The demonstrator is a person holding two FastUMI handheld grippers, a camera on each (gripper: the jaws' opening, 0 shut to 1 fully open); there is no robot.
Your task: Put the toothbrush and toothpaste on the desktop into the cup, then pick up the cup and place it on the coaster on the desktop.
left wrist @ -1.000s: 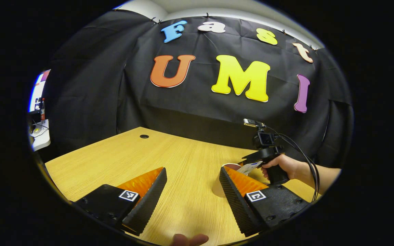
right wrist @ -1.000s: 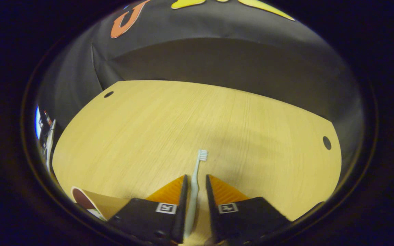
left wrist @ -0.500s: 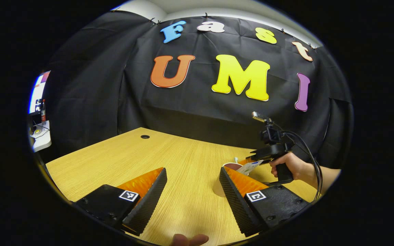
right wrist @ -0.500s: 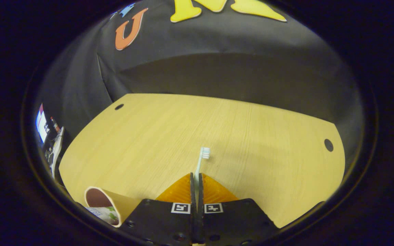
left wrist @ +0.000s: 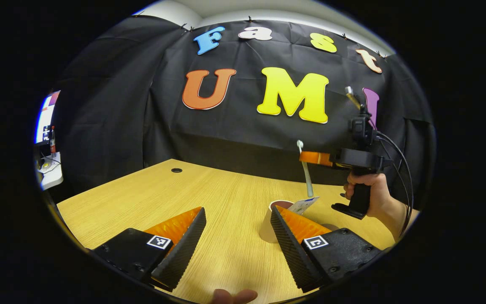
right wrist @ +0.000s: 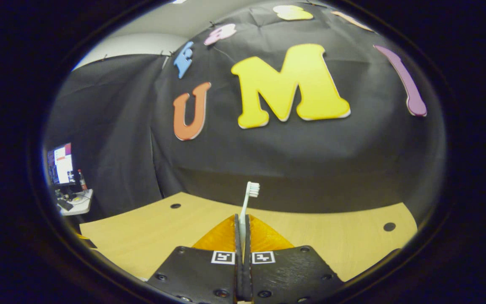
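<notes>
Lifted since earlier, the toothbrush [right wrist: 247, 202] is clamped in the right gripper [right wrist: 242, 236]; lowered handle-first into the cup [left wrist: 270, 221], toothpaste [left wrist: 304, 205] avoided; left gripper [left wrist: 236, 236] gapes empty.

The left gripper [left wrist: 238, 236] was held low with its jaws spread wide apart. The right gripper [right wrist: 241, 228] had both fingers pressed together on a toothbrush [right wrist: 249, 195]. A hand [left wrist: 369, 192] gripped the right gripper's handle, forearm extending behind it.

Toothbrush [right wrist: 248, 202] aloft; toothpaste [left wrist: 304, 205] in cup [left wrist: 268, 221]
</notes>
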